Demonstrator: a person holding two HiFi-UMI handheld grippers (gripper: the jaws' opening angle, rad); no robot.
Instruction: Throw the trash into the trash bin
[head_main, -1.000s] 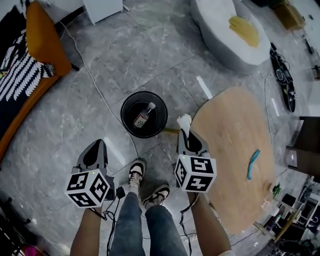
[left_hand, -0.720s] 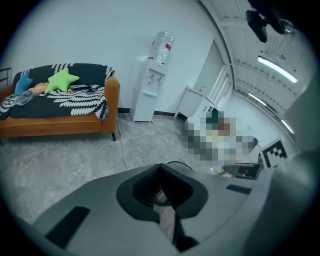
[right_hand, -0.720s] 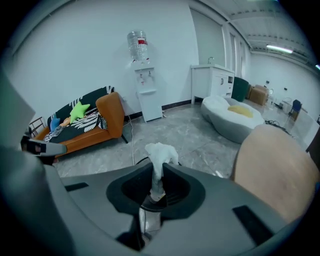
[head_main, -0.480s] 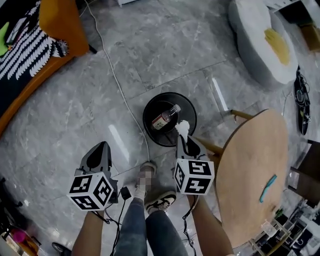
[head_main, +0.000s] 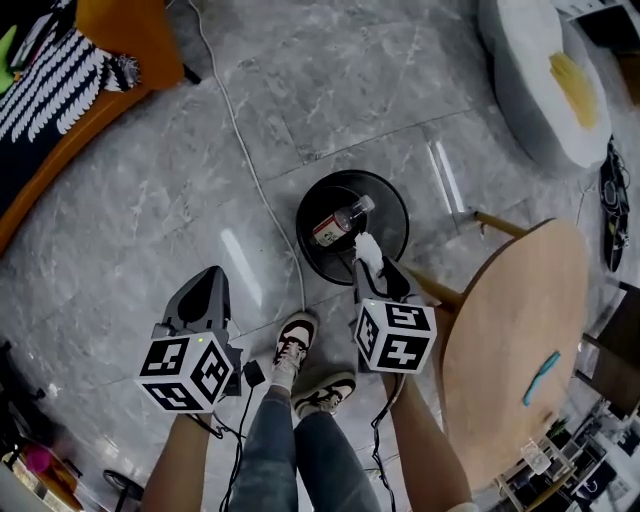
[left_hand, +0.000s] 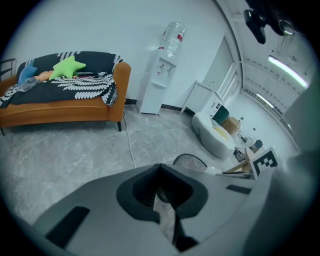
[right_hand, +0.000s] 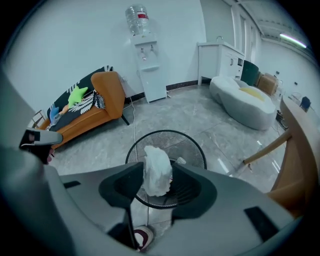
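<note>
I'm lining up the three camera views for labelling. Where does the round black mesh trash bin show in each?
Head view: the round black mesh trash bin sits just above centre, a bottle lying inside.
Left gripper view: only its upper rim shows, right of centre, low.
Right gripper view: dead centre, partly behind a white tissue wad.
Shared landmark: the orange sofa, on the left in all three.

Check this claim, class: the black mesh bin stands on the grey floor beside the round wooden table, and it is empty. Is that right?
Not quite. The bin is not empty: a bottle lies in it, as the head view shows. The rest holds: it stands on the grey floor beside the round wooden table.
</note>
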